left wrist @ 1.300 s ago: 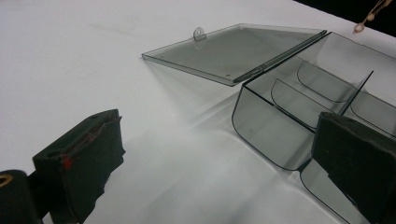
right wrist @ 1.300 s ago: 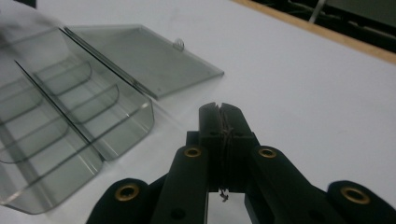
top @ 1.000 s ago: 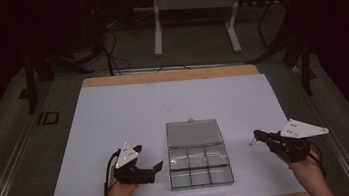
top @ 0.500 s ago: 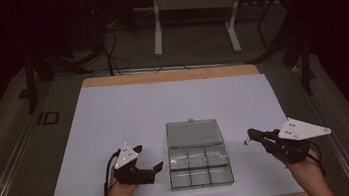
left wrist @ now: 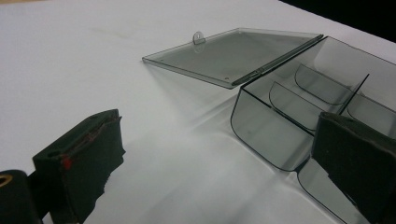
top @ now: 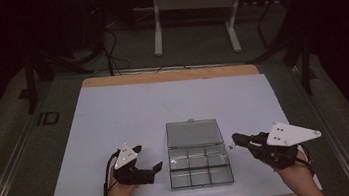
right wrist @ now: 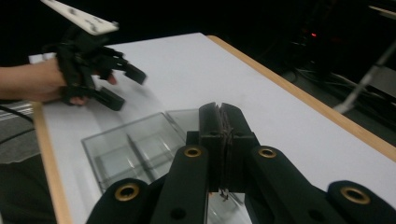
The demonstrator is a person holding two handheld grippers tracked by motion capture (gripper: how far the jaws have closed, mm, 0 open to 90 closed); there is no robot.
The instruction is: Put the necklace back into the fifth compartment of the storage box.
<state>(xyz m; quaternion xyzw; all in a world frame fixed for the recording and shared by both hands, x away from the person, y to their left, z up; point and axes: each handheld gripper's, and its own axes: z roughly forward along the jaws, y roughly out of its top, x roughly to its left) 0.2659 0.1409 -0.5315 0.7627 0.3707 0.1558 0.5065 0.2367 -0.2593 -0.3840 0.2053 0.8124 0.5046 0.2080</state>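
Compartment box [top: 200,167] | lid flat open, pointing away | left tool [top: 149,161] released | right tool [top: 234,138] clenched, maybe pinching something tiny

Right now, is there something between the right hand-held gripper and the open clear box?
Nothing visible stands between them. The right hand-held gripper is shut, beside the right edge of the clear box, with bare white table cover in the gap. The lid lies folded back flat, away from that side.

Probably lab, dark room, cables [top: 105,46], table [top: 113,110]
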